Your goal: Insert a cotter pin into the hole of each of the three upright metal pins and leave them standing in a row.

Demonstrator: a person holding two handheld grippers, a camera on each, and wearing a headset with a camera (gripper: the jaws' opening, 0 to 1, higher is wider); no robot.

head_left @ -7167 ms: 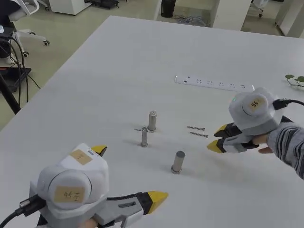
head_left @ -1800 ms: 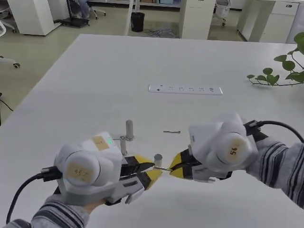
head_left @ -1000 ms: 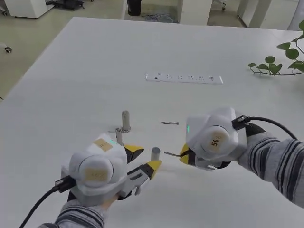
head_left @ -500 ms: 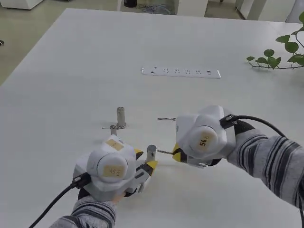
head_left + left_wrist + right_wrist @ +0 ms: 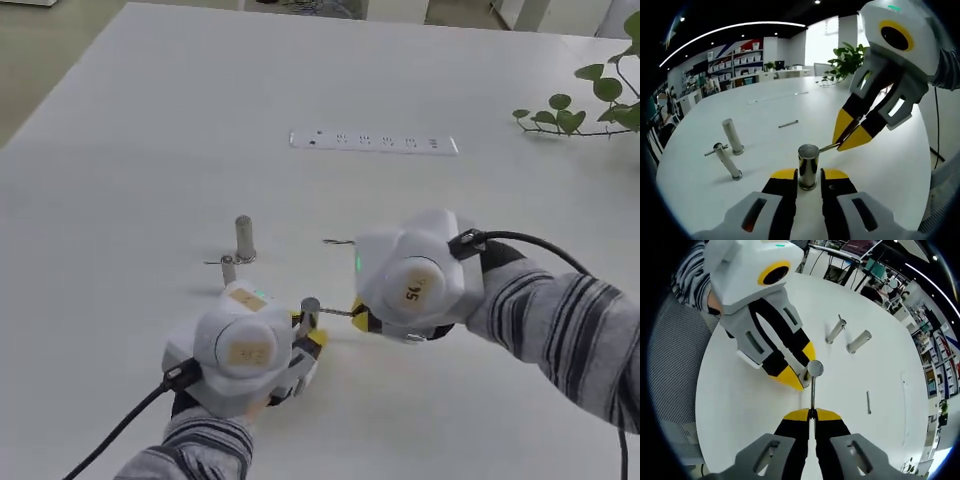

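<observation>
White worktable (image 5: 150,120), leafy plant (image 5: 562,103) at its edge, stocked shelves (image 5: 735,57) beyond (ceiling light strip (image 5: 740,27) overhead)

The left gripper (image 5: 809,176) is clamping a metal pin (image 5: 808,159); the right gripper (image 5: 812,414), facing it, is pinching a cotter pin (image 5: 812,390).

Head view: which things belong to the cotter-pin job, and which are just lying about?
Job: left gripper, shut on near pin; right gripper, shut on cotter pin; middle pin, already pinned; far pin; spare cotter pin.
Lying about: power strip; plant.
</observation>
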